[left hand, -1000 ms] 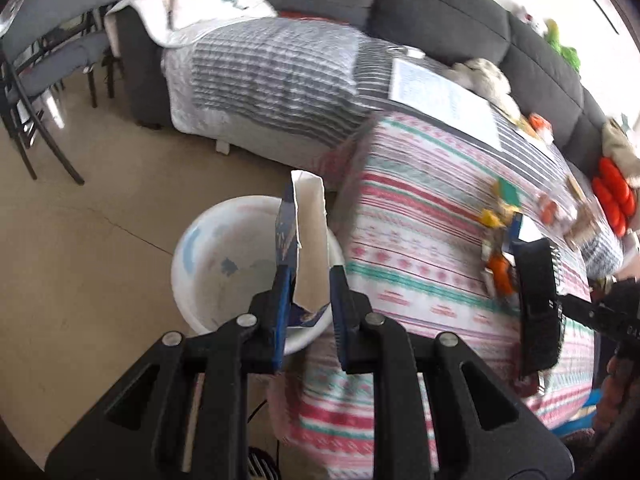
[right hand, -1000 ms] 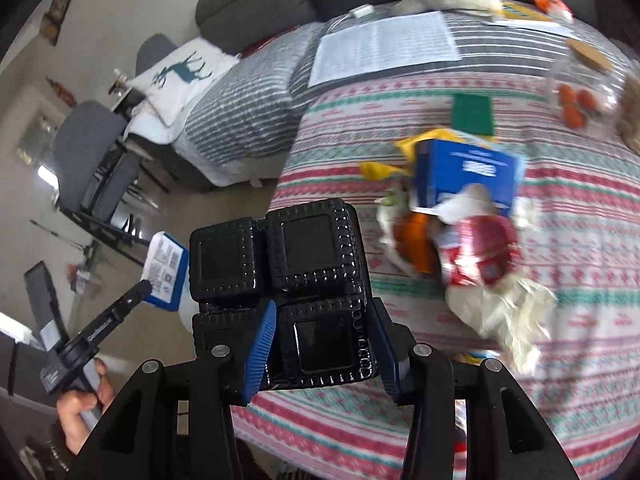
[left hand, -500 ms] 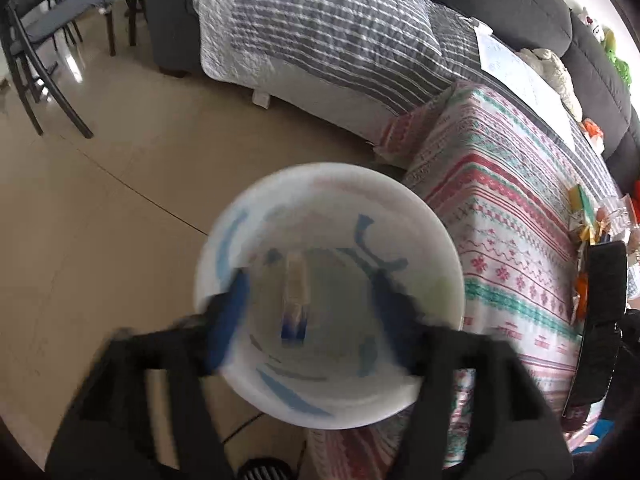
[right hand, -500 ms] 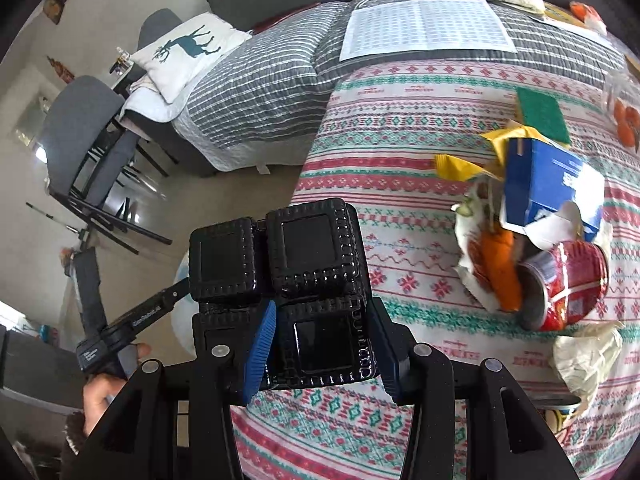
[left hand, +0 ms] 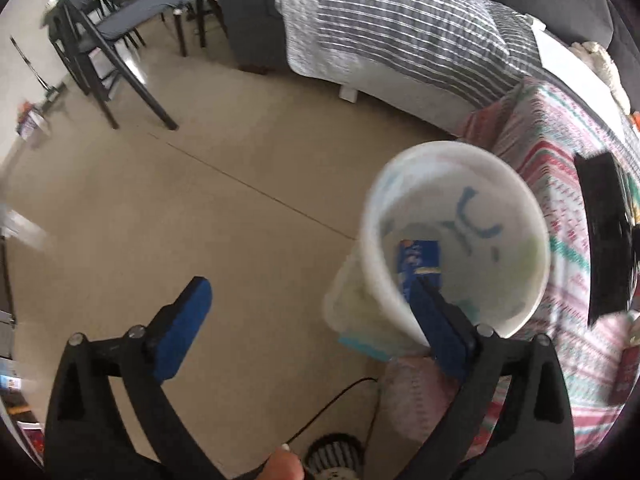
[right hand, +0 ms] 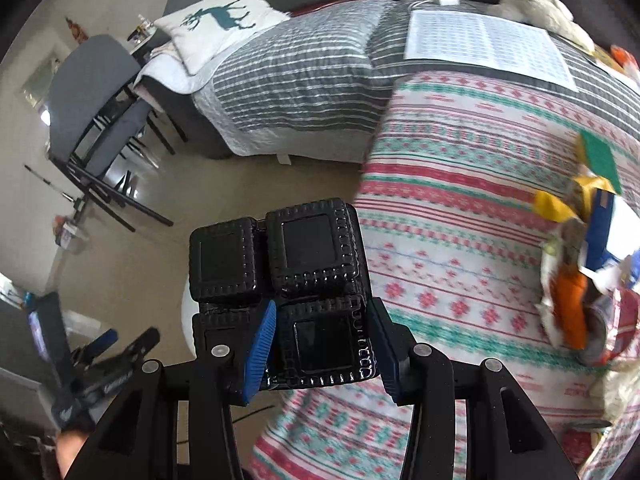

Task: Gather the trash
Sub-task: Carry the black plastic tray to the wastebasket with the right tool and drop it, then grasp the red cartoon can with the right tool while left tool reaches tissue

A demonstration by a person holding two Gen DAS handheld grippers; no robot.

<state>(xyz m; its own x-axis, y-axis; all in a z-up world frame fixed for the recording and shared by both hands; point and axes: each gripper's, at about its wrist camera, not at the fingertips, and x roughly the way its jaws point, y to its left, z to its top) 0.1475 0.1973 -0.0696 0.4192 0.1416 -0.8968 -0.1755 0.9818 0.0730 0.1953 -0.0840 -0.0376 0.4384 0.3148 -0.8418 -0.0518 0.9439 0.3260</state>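
Observation:
My left gripper (left hand: 312,324) is open and empty, one finger over the floor, the other over the near rim of the white bin (left hand: 520,200). A blue carton (left hand: 418,256) lies inside the bin. My right gripper (right hand: 320,344) is shut on a black plastic tray (right hand: 296,252) and holds it above the table's left edge; the tray also shows at the right of the left wrist view (left hand: 604,232). More trash, an orange wrapper (right hand: 568,308), a blue box (right hand: 600,224) and a red can (right hand: 624,328), lies in a pile on the patterned tablecloth (right hand: 460,240).
A grey striped sofa cover (left hand: 400,32) lies behind the bin. Dark chairs (left hand: 112,32) stand at the far left on the beige floor (left hand: 200,220). A printed sheet (right hand: 484,44) and a green pad (right hand: 600,156) rest on the table. A black cable (left hand: 332,408) runs along the floor.
My left gripper let the blue carton drop into the bin, opened wide and swung left. My right gripper moved left toward the table edge with the black tray.

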